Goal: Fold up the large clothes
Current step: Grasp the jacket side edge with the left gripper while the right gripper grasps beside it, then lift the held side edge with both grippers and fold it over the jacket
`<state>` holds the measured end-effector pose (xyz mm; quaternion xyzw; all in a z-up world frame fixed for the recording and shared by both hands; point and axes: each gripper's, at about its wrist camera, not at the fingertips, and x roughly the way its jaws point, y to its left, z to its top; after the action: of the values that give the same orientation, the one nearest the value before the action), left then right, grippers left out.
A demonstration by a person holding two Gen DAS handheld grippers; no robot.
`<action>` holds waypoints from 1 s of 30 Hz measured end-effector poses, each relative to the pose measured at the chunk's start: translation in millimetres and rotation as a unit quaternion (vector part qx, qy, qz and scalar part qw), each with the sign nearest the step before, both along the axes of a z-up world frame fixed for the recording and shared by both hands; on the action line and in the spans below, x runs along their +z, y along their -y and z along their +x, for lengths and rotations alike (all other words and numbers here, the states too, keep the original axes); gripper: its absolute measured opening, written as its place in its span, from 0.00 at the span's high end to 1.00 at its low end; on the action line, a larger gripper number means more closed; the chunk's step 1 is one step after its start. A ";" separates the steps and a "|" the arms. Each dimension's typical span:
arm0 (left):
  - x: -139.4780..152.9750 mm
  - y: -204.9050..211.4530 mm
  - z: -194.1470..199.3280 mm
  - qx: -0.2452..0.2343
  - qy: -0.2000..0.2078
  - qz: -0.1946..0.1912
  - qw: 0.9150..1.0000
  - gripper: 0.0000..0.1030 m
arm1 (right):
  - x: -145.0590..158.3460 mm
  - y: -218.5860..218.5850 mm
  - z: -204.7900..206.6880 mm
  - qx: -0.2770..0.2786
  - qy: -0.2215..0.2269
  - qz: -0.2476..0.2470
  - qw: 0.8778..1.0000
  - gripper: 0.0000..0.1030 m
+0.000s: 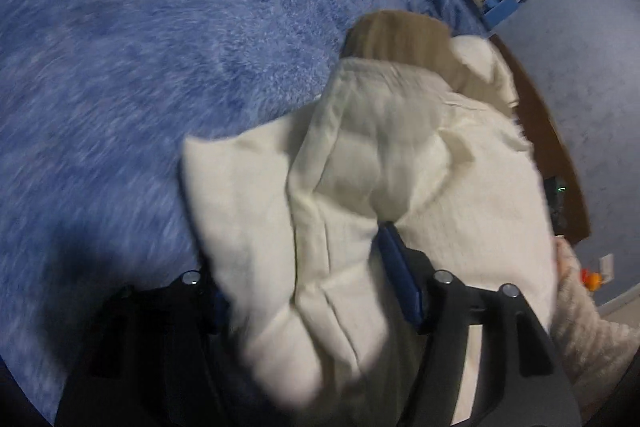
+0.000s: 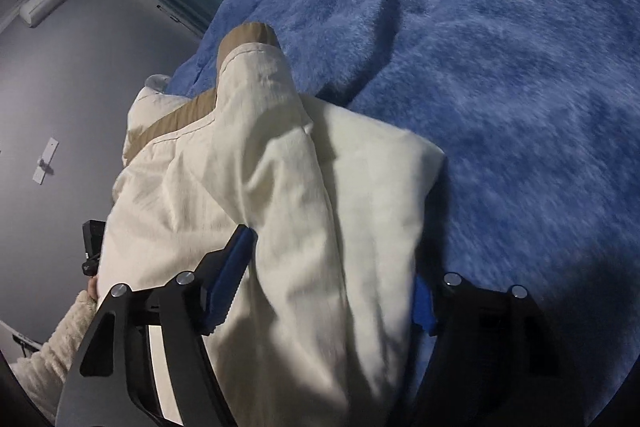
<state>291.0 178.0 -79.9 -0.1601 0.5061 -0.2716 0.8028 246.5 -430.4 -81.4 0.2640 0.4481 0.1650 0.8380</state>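
Both the left gripper (image 1: 320, 291) and right gripper (image 2: 324, 291) seemingly clench the bulky cream padded jacket (image 1: 360, 155); the thick bundle, centre-frame in both views, could slip free onto the fuzzy blue blanket (image 1: 140, 47).

Both fisheye views were dim and bluish, curving hard into black corners, with motion blur smearing the blue blanket (image 1: 120, 67) toward the edges, soft focus on the cream garment (image 2: 280, 207), and dark shadows pooling beneath it and around the gripper bodies at the bottom.
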 end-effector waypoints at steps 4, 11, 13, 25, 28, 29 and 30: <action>17.4 26.4 -7.7 -0.011 0.042 0.078 0.996 0.61 | 12.5 -4.5 -6.6 0.004 0.023 -0.026 0.999 0.68; 63.7 70.8 -61.6 -0.016 0.148 0.276 0.949 0.85 | 58.8 -48.0 -34.3 -0.002 0.062 -0.174 0.983 0.86; 73.2 75.8 -73.5 -0.014 0.162 0.297 0.941 0.86 | 71.1 -52.3 -43.9 -0.005 0.074 -0.197 0.978 0.87; 152.1 52.1 -148.8 0.043 0.197 0.225 0.953 0.88 | 163.7 -81.6 -122.8 -0.011 0.176 -0.189 0.966 0.89; 176.5 47.2 -176.4 0.051 0.206 0.201 0.956 0.88 | 182.2 -80.8 -153.1 -0.014 0.188 -0.175 0.966 0.89; 185.7 46.4 -187.3 0.051 0.210 0.197 0.956 0.88 | 189.3 -79.0 -166.9 -0.015 0.195 -0.169 0.966 0.90; 193.4 46.1 -196.6 0.053 0.217 0.196 0.955 0.88 | 193.6 -79.0 -175.0 -0.017 0.199 -0.167 0.966 0.90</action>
<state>94.4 131.9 113.6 0.0364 0.3540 -0.1530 0.9219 71.5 -351.4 112.2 0.0899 0.2889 0.1232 0.9451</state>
